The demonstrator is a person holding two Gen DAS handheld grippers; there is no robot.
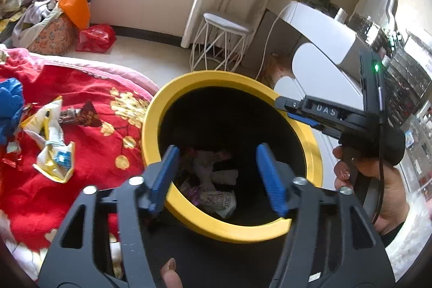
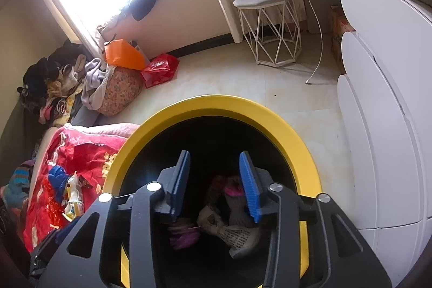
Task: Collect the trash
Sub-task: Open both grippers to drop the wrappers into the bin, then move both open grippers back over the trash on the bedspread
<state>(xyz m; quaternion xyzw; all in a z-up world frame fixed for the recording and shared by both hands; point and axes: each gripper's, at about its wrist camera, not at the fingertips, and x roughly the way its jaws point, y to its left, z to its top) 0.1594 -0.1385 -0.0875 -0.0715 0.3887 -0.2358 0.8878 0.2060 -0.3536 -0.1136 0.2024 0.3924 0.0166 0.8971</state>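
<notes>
A black bin with a yellow rim (image 1: 314,147) (image 2: 286,126) stands beside the bed. Crumpled wrappers and paper (image 1: 216,188) (image 2: 237,231) lie at its bottom. My left gripper (image 1: 217,158) is open and empty over the bin's mouth. My right gripper (image 2: 214,166) is open and empty, also over the mouth; it shows in the left wrist view (image 1: 280,103) at the bin's right rim. More wrappers (image 1: 54,142) (image 2: 74,196) and a brown wrapper (image 1: 81,114) lie on the red blanket (image 1: 89,88) (image 2: 81,153) left of the bin.
A blue crumpled item (image 1: 9,104) lies on the blanket's left. A white wire stool (image 1: 221,45) (image 2: 272,29), a red bag (image 1: 95,38) (image 2: 160,69), an orange bag (image 1: 75,4) and a clothes pile stand on the floor behind. White cabinets (image 2: 378,99) are on the right.
</notes>
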